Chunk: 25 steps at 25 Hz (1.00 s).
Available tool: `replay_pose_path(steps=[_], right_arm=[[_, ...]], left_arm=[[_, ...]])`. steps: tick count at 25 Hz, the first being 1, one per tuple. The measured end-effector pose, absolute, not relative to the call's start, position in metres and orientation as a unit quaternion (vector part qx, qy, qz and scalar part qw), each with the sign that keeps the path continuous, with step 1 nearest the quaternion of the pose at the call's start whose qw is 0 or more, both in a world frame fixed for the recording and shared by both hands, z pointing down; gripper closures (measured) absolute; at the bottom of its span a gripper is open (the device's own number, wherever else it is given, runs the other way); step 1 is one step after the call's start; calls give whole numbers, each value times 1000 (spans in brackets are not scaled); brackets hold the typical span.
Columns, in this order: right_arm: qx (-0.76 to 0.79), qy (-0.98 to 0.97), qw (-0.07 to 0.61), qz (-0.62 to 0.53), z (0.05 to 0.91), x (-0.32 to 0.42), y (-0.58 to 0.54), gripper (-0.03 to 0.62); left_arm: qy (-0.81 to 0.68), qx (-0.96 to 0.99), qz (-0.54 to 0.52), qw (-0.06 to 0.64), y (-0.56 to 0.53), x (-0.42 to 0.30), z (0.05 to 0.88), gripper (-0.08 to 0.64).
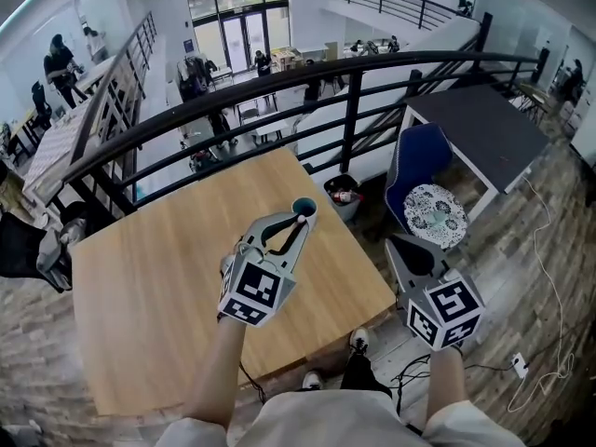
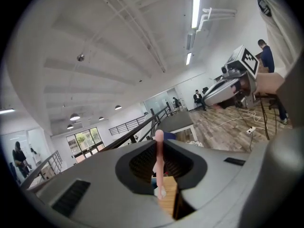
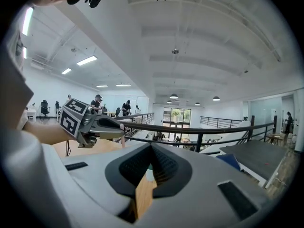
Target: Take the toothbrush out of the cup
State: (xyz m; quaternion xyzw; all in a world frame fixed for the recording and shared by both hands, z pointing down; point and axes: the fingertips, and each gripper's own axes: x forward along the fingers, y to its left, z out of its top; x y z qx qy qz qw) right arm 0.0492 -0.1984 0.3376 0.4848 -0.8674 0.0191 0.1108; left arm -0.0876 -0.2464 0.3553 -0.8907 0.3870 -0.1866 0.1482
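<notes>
- Your left forearm reaches up from the bottom of the head view and out over the table point(image 1: 158, 287). It carries the left gripper point(image 1: 298, 222) with its tips right at the rim of the cup point(image 1: 304, 207).
- That gripper's jaws are clamped on the pink toothbrush point(image 2: 159, 158), which stands upright between the pads with its rounded end poking above them.
- Your right forearm comes in at the lower right and holds the right gripper point(image 1: 410, 250) just off the table's right corner. It is over the floor, near a blue chair point(image 1: 419, 156) and well apart from the cup.
- Its jaws are drawn close together with nothing gripped, and only a thin wedge of table shows between them.
- The cup stands near the table's right edge. In the head view only its teal rim shows, with the rest behind the left gripper's tips.
- You cannot tell whether the brush's lower end is inside the cup. In the left gripper view it blurs into a pale and blue patch in the gap, and in the right gripper view the right gripper's own body cuts it off.
- A pale shape in the right gripper's gap is too small to name.
</notes>
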Motion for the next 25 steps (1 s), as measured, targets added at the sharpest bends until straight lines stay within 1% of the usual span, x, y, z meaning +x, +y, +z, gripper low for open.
replay_pose_path(steps=[12,16,25], right_arm=[[496,-859,122,-17,322,48,-169,588],[492,-861,129,-21,324,44,-166,588],[487,-861,143,-22,327,37,-159,588]], left_arm=[[384,-884,-182,195,-194,-99,332,491],[390,-874,-198,213,-186,-105,332,491],[391,-875,-194,208,-180,-109,332,491]])
